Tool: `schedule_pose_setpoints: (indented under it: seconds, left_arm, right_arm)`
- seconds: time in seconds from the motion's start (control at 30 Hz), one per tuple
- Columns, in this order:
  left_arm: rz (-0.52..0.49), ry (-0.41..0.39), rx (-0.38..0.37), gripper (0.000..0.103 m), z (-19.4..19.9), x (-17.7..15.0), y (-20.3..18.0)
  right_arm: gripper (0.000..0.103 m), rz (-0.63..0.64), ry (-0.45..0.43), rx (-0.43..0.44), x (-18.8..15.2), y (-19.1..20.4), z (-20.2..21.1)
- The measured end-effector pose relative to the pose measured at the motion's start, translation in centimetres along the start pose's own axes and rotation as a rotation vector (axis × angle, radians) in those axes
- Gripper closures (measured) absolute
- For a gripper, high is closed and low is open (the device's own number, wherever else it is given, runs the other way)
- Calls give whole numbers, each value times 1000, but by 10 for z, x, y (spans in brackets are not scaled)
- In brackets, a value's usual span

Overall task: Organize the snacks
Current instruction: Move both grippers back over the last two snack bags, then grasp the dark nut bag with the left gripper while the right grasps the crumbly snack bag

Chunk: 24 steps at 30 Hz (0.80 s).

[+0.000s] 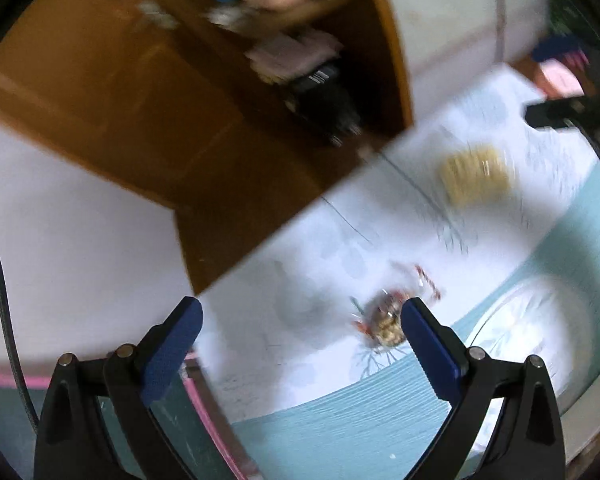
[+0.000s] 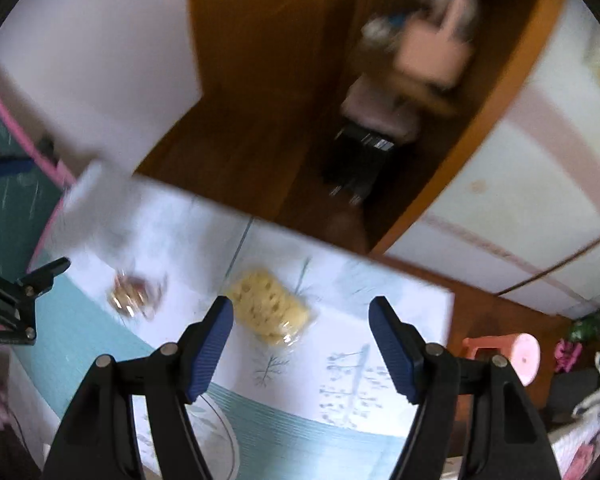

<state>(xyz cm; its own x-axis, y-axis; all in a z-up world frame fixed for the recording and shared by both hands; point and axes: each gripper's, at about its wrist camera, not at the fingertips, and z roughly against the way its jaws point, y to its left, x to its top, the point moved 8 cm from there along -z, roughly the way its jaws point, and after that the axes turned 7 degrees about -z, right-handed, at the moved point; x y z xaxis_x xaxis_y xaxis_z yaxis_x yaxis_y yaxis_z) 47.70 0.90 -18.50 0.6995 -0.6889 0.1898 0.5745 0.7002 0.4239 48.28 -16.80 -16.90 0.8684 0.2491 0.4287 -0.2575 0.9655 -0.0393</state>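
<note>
reach-in step: left gripper [image 1: 300, 316] gapes wide and empty near the nut snack packet [image 1: 386, 320], right gripper [image 2: 302, 316] half-open, empty, beside the yellow cracker packet [image 2: 270, 306]; next, lower and close.

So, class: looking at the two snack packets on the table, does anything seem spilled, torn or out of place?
Nothing looks spilled. The yellow clear-wrapped snack packet and the brown red-trimmed snack packet lie loose and askew on the pale patterned tablecloth. Blur hides any tears.

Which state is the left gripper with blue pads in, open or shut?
Open. The left gripper has its blue pads spread wide, nothing pressed between them; a clear-wrapped brown snack lies on the tablecloth beyond.
</note>
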Motion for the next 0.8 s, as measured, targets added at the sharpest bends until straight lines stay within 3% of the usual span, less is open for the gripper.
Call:
schedule_pose_setpoints:
  seconds: [0.1,0.27,0.5,0.63,0.73,0.8]
  left_arm:
    - [-76,23,-58,4,-38,-9,-28]
    - [-120,37,-117,4,-76,-15,-53]
    - [-47,44,-186,11,-101,-10,-53]
    - [-38,25,-205,14,-105,-11,-55]
    - [-13,17,-241,23,-104,-17,-55]
    - [7,15,-280,41,-102,-18,-56]
  right_arm:
    - [32,88,73,23,-20,13,-48]
    - [32,140,88,31,-20,21,-88]
    - [32,104,72,149,-8,31,-106]
    - [32,110,158,182,-23,38,-121]
    - [32,125,142,161,-28,41,-127]
    - [33,115,127,151,-32,42,-126]
